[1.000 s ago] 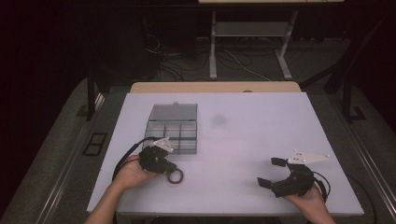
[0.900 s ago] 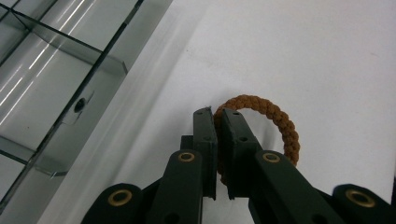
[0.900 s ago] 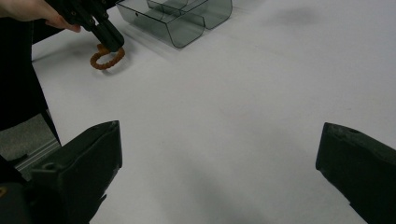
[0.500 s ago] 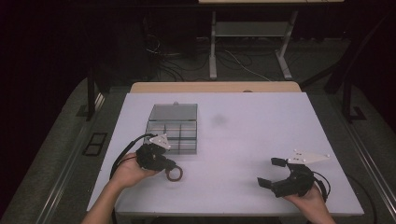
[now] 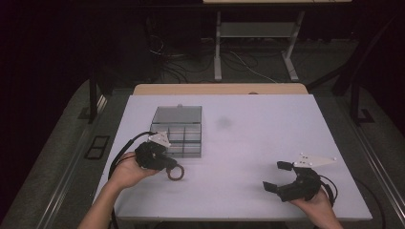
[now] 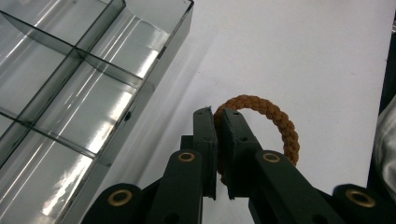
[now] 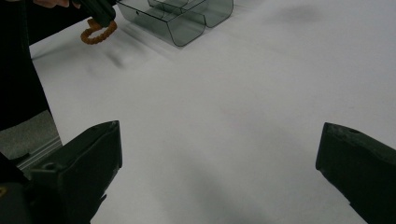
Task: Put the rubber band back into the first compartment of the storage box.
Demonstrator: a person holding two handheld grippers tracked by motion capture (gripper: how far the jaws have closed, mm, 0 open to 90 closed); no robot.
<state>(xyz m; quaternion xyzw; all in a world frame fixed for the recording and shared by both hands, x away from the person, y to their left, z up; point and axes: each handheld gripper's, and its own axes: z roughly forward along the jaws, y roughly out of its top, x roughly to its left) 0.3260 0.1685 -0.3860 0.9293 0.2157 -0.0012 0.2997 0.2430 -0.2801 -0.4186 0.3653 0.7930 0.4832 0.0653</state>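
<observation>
Just beside the divided clear box (image 5: 177, 130) on the bench (image 5: 267, 143), my left gripper (image 5: 173, 168) has its fingers clenched on the braided brown ring (image 6: 266, 116), right gripper (image 5: 276, 175) released; a thin-edge grip may slip during transfer.

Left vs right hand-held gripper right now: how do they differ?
The left hand-held gripper has its jaws shut on the brown braided ring; the right hand-held gripper has its jaws wide apart with nothing between them. The left one sits beside the clear divided box, the right one near the table's front right corner, away from the box. Both are black and held in a hand.
</observation>
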